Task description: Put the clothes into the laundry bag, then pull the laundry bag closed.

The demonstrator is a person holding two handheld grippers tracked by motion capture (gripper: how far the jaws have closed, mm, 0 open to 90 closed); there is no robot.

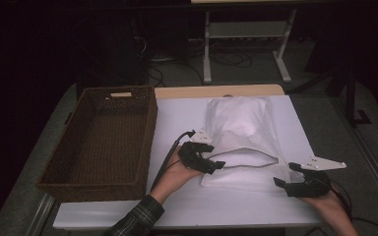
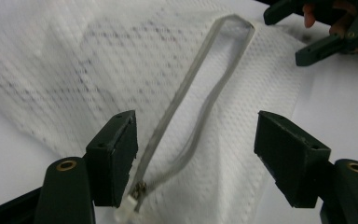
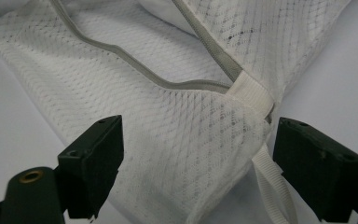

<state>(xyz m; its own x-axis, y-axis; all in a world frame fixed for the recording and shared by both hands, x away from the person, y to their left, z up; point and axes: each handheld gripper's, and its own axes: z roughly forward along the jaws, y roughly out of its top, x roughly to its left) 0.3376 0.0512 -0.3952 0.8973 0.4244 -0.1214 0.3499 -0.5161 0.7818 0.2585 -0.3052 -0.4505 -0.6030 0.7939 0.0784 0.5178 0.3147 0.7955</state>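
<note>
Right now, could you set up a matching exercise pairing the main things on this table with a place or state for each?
Things:
1. wicker basket
2. mesh laundry bag
3. left gripper
4. right gripper

Places or states:
A. open, at the bag's corner with the white strap
B. lying flat, zipper gaping
C. at the table's left side
D. open, beside the zipper pull

Pairs: 1-C, 2-B, 3-D, 4-A

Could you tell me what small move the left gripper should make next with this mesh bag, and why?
Probably ease the left gripper down and close it on the zipper pull: its jaws stand open, the pull lies beside the left jaw, and the mesh bag still gapes open.
</note>
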